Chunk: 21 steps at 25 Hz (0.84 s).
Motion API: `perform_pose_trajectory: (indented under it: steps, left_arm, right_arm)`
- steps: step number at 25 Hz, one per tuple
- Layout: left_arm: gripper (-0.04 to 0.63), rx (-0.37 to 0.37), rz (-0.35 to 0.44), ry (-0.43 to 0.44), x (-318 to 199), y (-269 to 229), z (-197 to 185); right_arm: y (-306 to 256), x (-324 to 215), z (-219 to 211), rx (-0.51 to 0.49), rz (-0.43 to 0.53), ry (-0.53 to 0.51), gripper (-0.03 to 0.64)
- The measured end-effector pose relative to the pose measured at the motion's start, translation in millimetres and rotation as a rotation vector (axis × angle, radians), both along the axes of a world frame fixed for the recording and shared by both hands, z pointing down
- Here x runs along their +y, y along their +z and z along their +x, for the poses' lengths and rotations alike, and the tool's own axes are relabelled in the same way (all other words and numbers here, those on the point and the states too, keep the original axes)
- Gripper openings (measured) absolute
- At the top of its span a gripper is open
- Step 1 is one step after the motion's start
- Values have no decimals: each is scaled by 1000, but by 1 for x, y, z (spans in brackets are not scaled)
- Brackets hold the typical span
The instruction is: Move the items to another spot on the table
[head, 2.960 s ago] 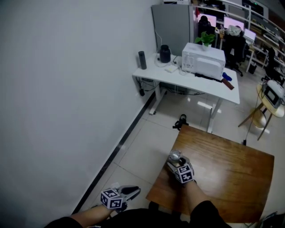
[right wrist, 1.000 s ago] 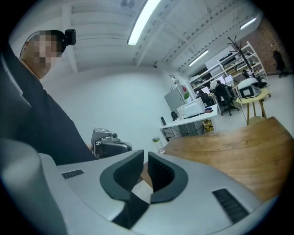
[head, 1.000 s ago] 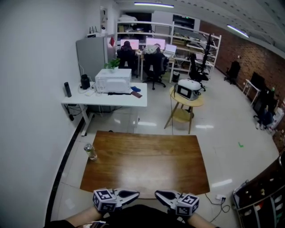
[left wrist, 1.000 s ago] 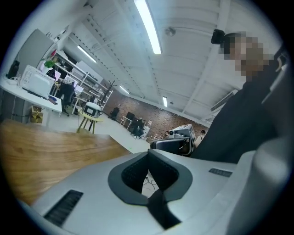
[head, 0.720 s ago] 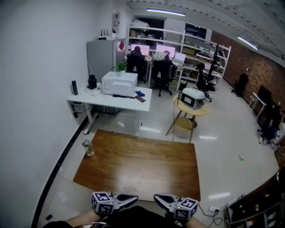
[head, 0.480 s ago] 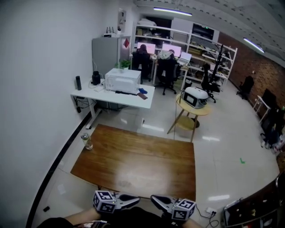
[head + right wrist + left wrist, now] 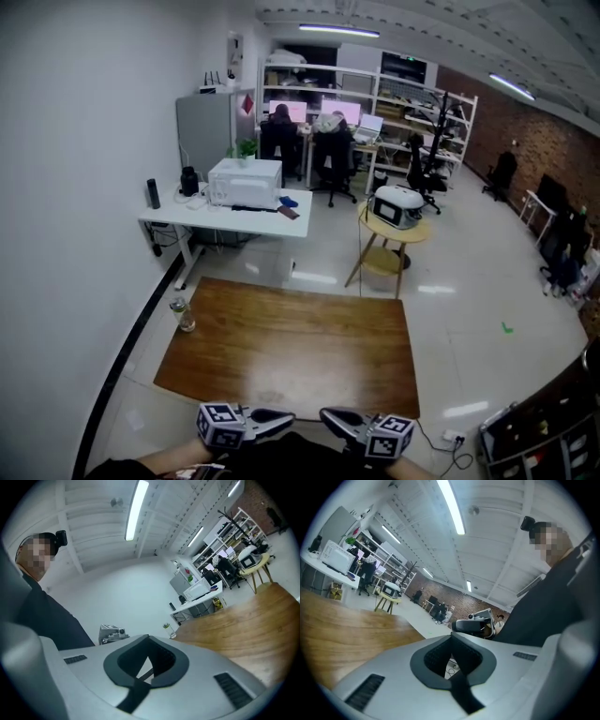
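Observation:
A small clear bottle with a pale cap stands upright at the far left corner of the brown wooden table. It also shows small in the right gripper view, as the bottle at the table edge. My left gripper and right gripper sit at the bottom of the head view, off the table's near edge, tips facing each other. Both are shut and hold nothing. The left gripper looks past the table at the other tool. The right gripper has its pads together.
A white wall runs along the left. Beyond the table stand a white desk with a white box-shaped appliance and a round side table carrying a device. Shelves and people seated at monitors fill the back. Cables lie on the floor at the right.
Three seconds ago my right gripper was at the bottle on the table corner. Now both grippers are drawn back near my body and the bottle stands alone. The view has swung slightly.

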<state>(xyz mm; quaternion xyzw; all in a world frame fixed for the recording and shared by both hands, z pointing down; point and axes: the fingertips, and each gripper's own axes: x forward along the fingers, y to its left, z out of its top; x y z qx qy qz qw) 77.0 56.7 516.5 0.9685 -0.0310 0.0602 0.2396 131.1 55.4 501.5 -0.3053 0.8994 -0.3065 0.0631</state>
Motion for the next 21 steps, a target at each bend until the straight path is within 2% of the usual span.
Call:
perform_pose_trajectory:
  steps: [11, 21]
  left_arm:
    - [2, 46, 22, -6, -13, -14, -18]
    - [2, 58, 12, -9, -8, -11, -15]
  right_arm:
    - [-13, -7, -13, 36, 43, 16, 0]
    - [-16, -2, -9, 45, 65, 19, 0]
